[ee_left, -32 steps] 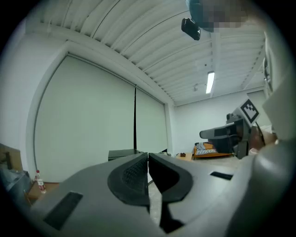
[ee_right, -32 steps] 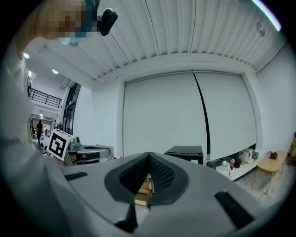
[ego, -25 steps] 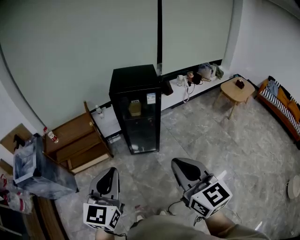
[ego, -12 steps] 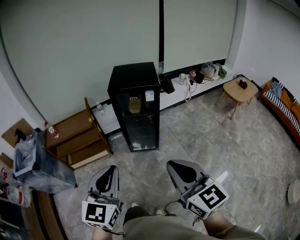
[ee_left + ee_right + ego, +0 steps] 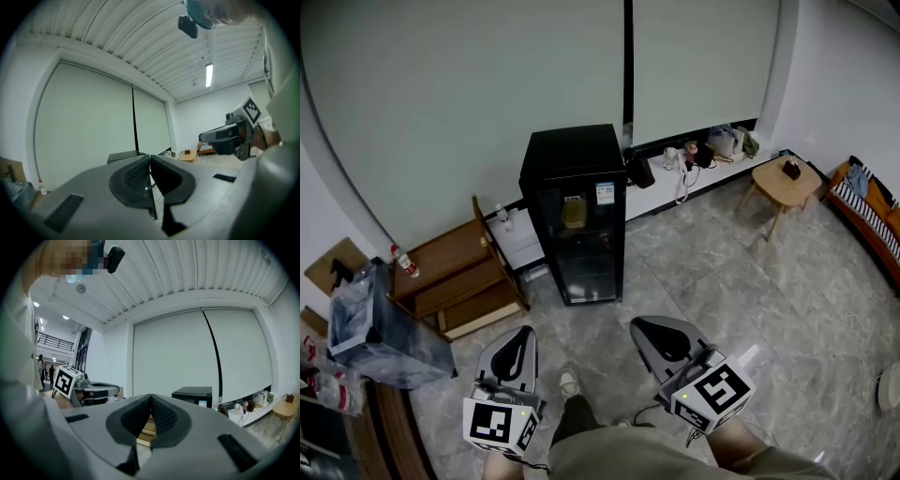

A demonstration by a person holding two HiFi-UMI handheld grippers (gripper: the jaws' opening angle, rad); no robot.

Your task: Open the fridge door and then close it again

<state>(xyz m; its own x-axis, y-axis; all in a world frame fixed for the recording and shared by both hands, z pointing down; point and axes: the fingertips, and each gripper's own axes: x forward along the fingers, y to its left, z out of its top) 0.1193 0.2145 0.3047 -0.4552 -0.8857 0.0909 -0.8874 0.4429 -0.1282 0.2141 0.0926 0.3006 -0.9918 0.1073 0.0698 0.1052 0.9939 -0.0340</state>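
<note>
A small black fridge with a glass door stands against the pale wall, its door closed; a few items show on its shelves. In the right gripper view the fridge sits far ahead, and in the left gripper view only the fridge top peeks over the jaws. My left gripper and right gripper hang low near the person's body, well short of the fridge. Both are shut with nothing between the pads, as the left gripper and right gripper views show.
A tilted wooden shelf unit leans left of the fridge, with a grey bin beside it. A low ledge with cups and bags runs right of the fridge. A round wooden stool and a striped couch stand at the right.
The head view has shifted slightly, so the fridge now sits a touch further right. Both grippers have sunk a little in the picture, and a foot now shows between them.
</note>
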